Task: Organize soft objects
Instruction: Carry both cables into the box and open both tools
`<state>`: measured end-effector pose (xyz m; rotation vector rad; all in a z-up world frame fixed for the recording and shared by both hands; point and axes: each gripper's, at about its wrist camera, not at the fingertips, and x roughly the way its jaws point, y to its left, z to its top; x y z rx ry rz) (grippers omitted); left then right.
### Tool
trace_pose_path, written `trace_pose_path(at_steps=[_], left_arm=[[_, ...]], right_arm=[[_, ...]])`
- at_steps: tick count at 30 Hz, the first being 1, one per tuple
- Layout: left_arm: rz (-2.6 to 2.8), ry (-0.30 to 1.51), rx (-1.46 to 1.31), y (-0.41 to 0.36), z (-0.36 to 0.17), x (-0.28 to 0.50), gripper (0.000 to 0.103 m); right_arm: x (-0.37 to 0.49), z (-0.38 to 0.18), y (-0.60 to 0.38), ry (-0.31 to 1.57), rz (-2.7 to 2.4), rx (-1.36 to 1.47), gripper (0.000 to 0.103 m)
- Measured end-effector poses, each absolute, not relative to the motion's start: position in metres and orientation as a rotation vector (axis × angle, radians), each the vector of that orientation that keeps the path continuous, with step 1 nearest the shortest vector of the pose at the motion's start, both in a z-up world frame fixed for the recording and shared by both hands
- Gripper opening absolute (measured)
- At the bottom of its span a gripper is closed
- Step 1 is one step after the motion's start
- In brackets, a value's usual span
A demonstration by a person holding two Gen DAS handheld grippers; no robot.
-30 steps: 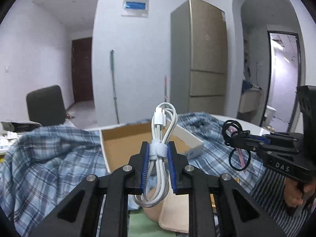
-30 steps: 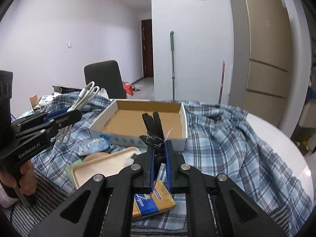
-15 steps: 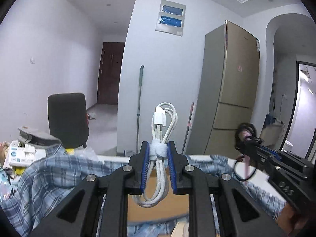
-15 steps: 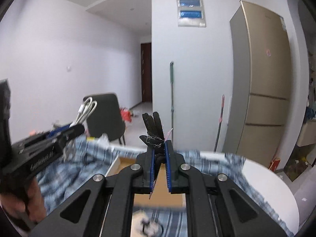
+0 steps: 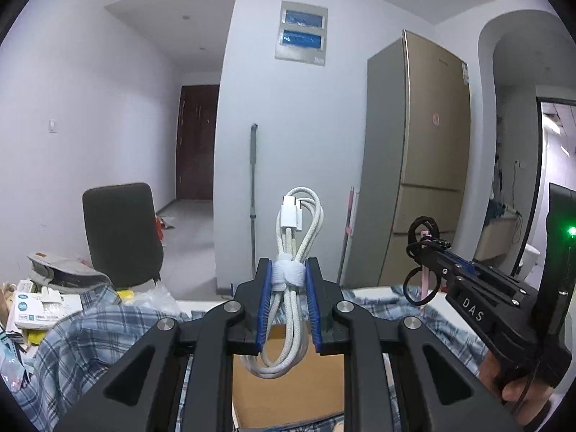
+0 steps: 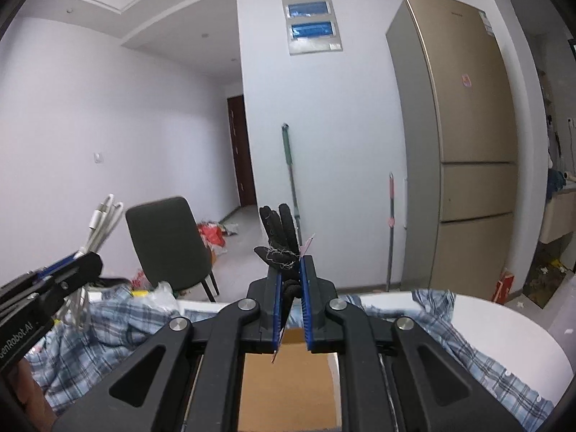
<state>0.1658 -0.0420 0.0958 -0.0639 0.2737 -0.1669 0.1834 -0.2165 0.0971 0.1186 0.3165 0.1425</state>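
Over the worktop [image 6: 468, 327], draped in a plaid shirt [image 5: 90, 338], sits the open cardboard box [image 5: 288, 388], directly below both tools. Left tool [image 5: 287, 298] is pinching a coiled white cable [image 5: 293, 252] at its strap; right tool [image 6: 291, 288] is pinching a bundle of black hair ties [image 6: 279, 244] with a pink tag. Both loads hang clear above the box. Likely step: drop-off. Best done one at a time: lower until the load nearly touches the box floor, then release, cable to one side, ties to the other. Dangling loops could snag the pads.
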Motion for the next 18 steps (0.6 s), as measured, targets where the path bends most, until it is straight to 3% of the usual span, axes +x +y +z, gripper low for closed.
trace_pose_path(at_steps=[18], left_arm=[[-0.14, 0.585, 0.026, -0.046, -0.009, 0.252, 0.02]], right_arm=[[0.233, -0.004, -0.196, 0.643, 0.263, 0.005, 0.009]])
